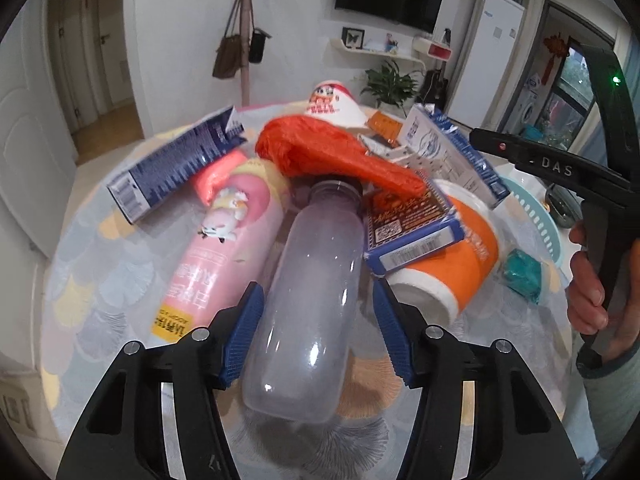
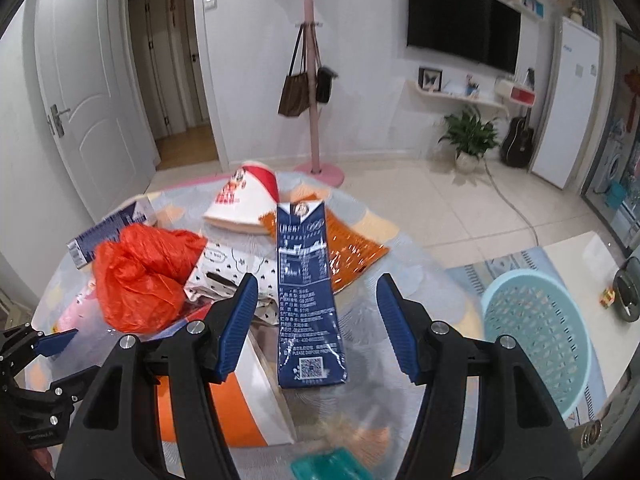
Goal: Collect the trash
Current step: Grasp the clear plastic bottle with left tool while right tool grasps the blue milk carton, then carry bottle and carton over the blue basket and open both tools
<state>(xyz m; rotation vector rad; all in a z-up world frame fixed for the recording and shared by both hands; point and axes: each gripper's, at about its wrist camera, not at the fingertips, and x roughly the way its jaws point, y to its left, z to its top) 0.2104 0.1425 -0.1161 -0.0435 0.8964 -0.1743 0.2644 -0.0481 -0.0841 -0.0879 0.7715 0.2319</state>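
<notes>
The round desk (image 1: 100,280) is carrying a big pile of trash, and the light blue basket (image 2: 536,332) is sitting low beside it on the right, well apart from the pile. The pink bottle (image 1: 224,248) is lying just beside the clear plastic bottle (image 1: 316,280), and the orange paper cup (image 1: 452,264) is lying on the other side with a small blue box (image 1: 412,224) leaning on it. The red plastic bag (image 1: 332,152) is resting over the clear bottle's cap end. The left gripper (image 1: 316,332) is sitting wide around the clear bottle, not squeezing it yet. The bottle looks smooth and round, so it may be slipping out or rolling when squeezed, and lifting it may be dragging the red bag and tipping the box. The right gripper (image 2: 316,328) is also wide, hanging over the dark blue milk carton (image 2: 308,300) and holding nothing. That carton may be sliding off the shiny desk if it is bumped.
</notes>
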